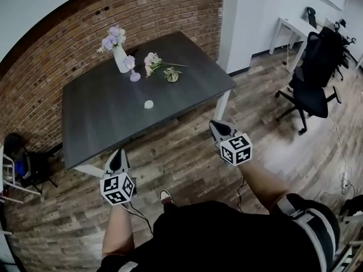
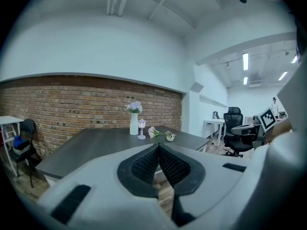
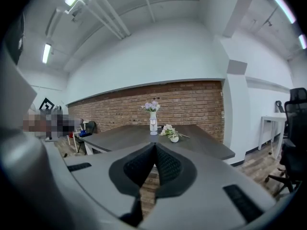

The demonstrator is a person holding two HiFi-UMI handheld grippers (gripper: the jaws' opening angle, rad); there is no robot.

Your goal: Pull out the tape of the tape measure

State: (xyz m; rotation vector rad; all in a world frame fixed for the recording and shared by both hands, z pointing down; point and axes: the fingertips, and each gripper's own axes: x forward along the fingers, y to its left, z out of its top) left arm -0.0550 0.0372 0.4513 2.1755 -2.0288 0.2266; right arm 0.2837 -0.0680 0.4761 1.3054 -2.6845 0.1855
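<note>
The left gripper (image 1: 117,152) and the right gripper (image 1: 214,124) are both up in the air over the wood floor (image 1: 187,157), well apart from the dark table (image 1: 96,123). Each gripper's own view shows its jaws pressed together with nothing between them.

A small round white thing (image 1: 148,103) lies alone near the middle of the table. It may be the tape measure, but it is too small to tell. In the two gripper views, the grippers' own grey bodies cover the near part of the table, and the white thing cannot be seen there.

At the far end stand a white vase (image 1: 121,61) with flowers and a little purple lamp (image 1: 134,72). More flowers (image 1: 156,64) lie beside them.
</note>
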